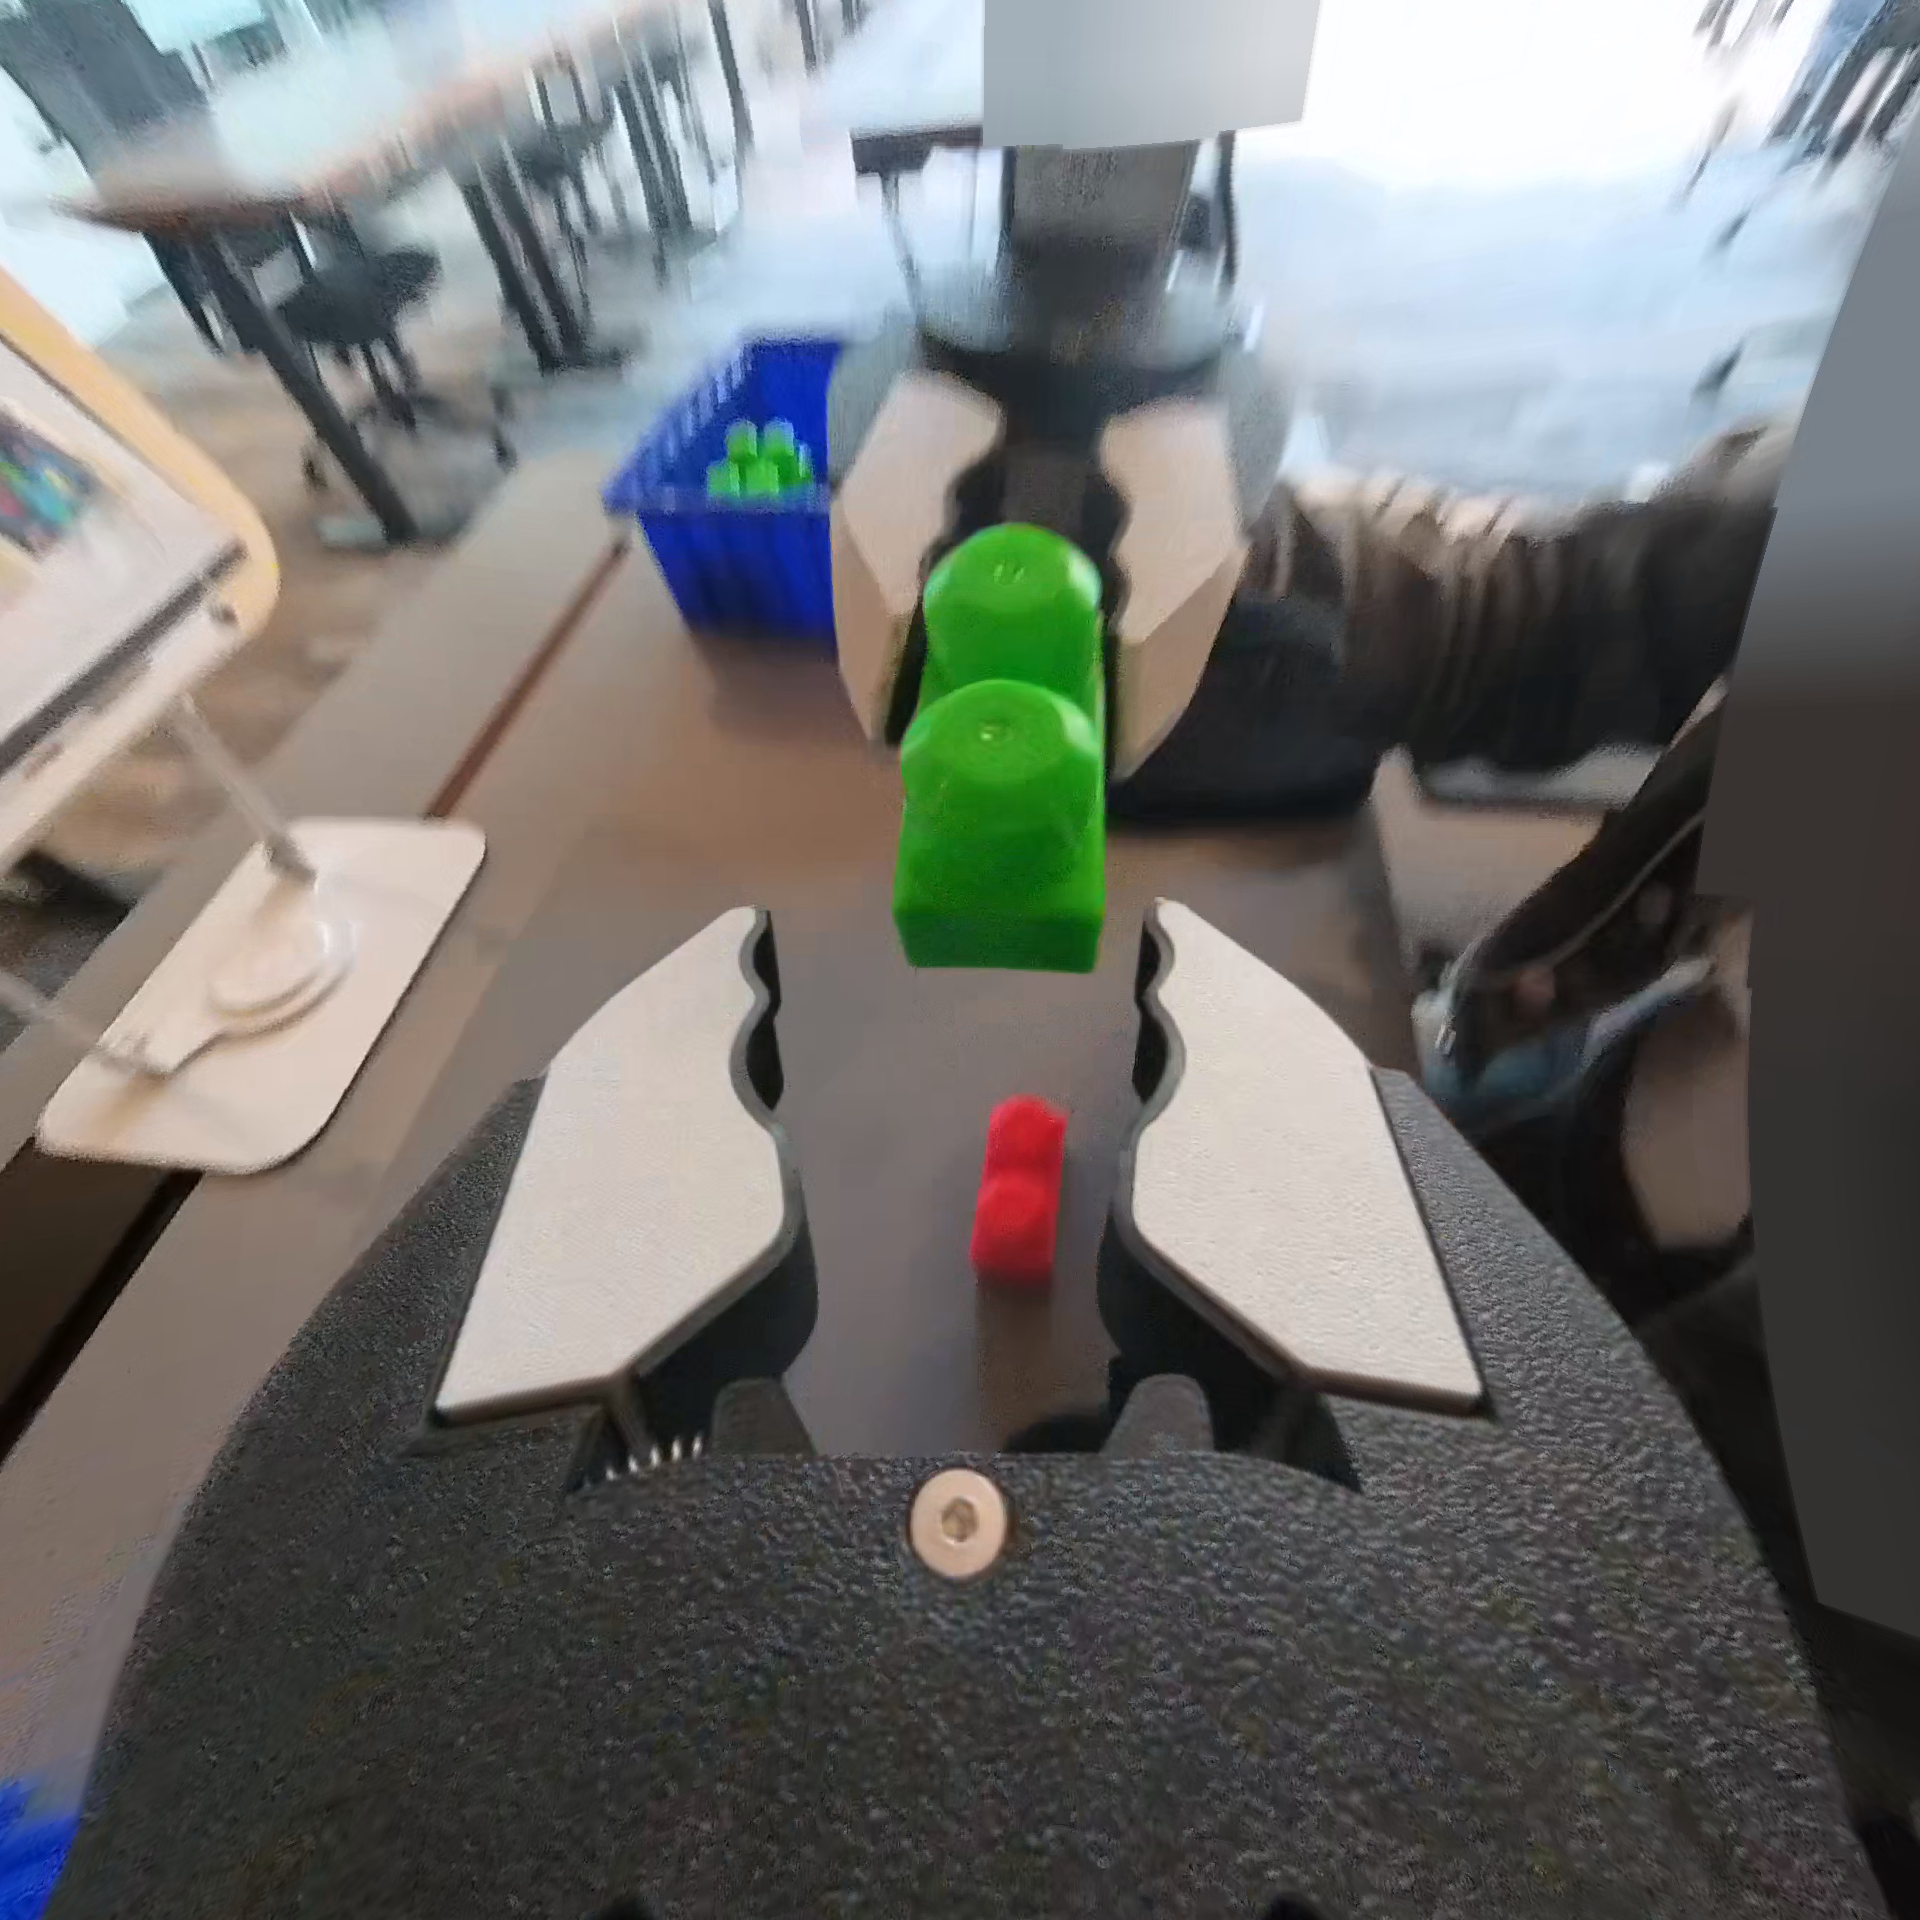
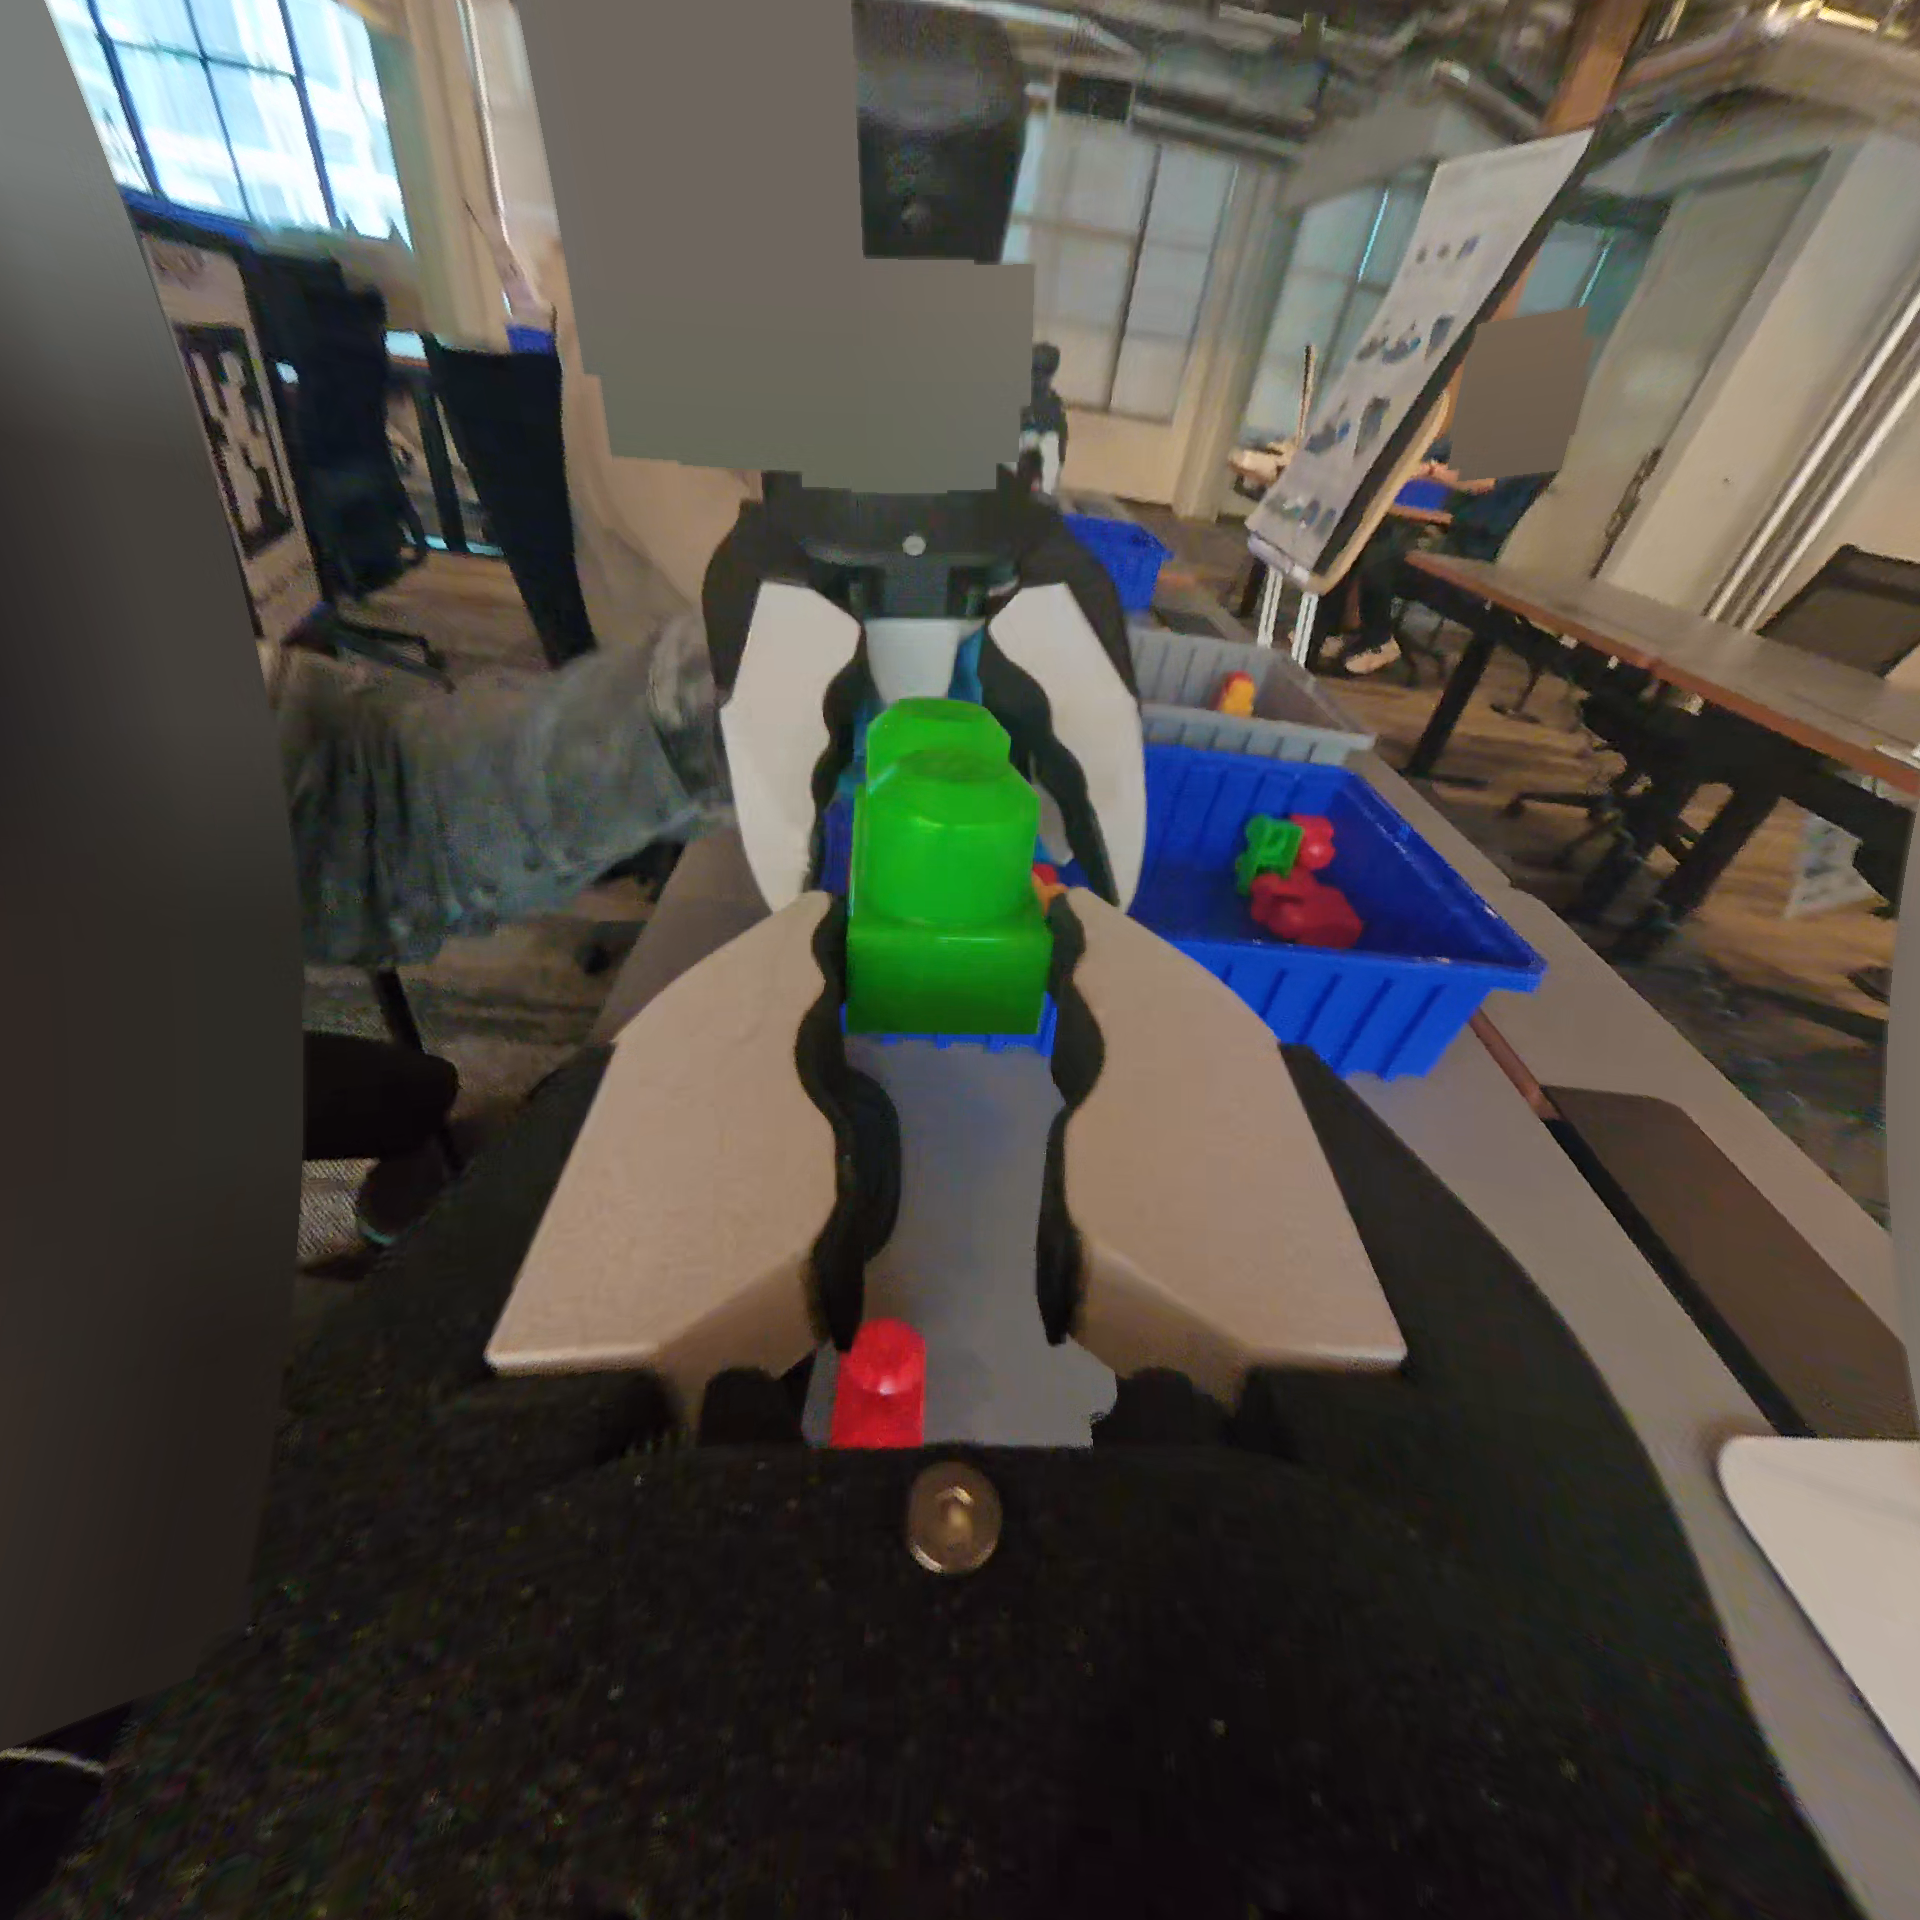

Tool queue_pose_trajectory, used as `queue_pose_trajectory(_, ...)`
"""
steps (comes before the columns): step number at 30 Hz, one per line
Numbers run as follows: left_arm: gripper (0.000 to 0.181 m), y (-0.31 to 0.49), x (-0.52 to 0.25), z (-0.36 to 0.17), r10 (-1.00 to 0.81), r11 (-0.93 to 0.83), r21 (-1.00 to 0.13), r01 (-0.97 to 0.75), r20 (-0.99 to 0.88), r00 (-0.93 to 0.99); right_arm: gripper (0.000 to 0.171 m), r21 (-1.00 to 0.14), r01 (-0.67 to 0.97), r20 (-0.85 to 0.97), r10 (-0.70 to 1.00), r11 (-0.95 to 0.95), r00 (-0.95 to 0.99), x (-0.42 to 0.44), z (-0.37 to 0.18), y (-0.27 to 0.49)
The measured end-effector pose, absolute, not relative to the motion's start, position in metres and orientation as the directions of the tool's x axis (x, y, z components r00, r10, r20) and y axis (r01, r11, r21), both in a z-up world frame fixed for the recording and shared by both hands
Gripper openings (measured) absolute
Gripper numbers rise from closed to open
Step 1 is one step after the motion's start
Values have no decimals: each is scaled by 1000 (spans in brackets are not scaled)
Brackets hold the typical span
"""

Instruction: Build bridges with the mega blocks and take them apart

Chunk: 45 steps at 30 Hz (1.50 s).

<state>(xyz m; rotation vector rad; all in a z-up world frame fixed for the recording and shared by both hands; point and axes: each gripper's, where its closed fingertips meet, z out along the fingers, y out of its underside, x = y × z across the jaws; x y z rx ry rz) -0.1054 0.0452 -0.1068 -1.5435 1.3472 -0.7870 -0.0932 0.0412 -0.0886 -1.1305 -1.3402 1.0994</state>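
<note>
Here, item by item, was what you had in hand.

Green block: a two-stud mega block, held up off the table between your two grippers with its long axis running from one toward the other. That pose looked chosen so one end stayed free for the other gripper or for seating on a support (a judgement, not a thing seen).

Right gripper: fingers closed onto the block's near end in its own view, pads pressed to both side faces; in the left wrist view it showed at the far end, clamping the far stud end.

Left gripper: fingers spread wide, wider than the block, holding nothing. The block's near end sat just beyond the fingertips and did not touch either pad.

Red block: a small two-stud piece lying on the table below, between the spread left fingers in that view, well under the green one. It was probably the pier the green piece would bridge onto.

Blue bin: on the table to the right in the right wrist view, with loose red and green pieces inside (supply or return stock).
</note>
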Motion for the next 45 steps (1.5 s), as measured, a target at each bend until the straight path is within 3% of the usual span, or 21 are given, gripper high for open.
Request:
queue_pose_trajectory(4,63,31,-100,-93,-978,-33,-990,-134,4,209,36,-993,-21,115,992,115,-52,-88,-80,37)
queue_pose_trajectory(8,77,27,-95,-96,-974,-44,-997,-69,28,226,36,-993,-37,112,991,110,-69,-89,-79,31)
queue_pose_trajectory(12,69,23,-99,-87,-974,-34,-999,7,34,224,36,-993,-34,119,990,117,-82,-90,-80,26)
queue_pose_trajectory(20,66,20,-100,-85,-971,-13,-1000,14,16,239,37,-993,-43,118,988,114,-97,-91,-77,21)
queue_pose_trajectory(23,50,17,-100,-83,-973,0,-1000,28,6,230,37,-993,-40,118,988,115,-101,-92,-78,19)
queue_pose_trajectory(29,47,16,-102,-86,-976,-16,-999,40,25,214,37,-993,-42,114,988,110,-101,-91,-79,20)
queue_pose_trajectory(32,36,14,-101,-86,-980,-13,-999,48,22,198,36,-993,-37,113,988,109,-106,-92,-82,20)
queue_pose_trajectory(41,35,14,-102,-88,-973,40,-999,33,-32,230,37,-994,-13,112,987,111,-113,-93,-86,19)
queue_pose_trajectory(45,35,13,-104,-91,-973,40,-998,41,-29,231,43,-990,85,97,987,108,-126,-96,-92,21)
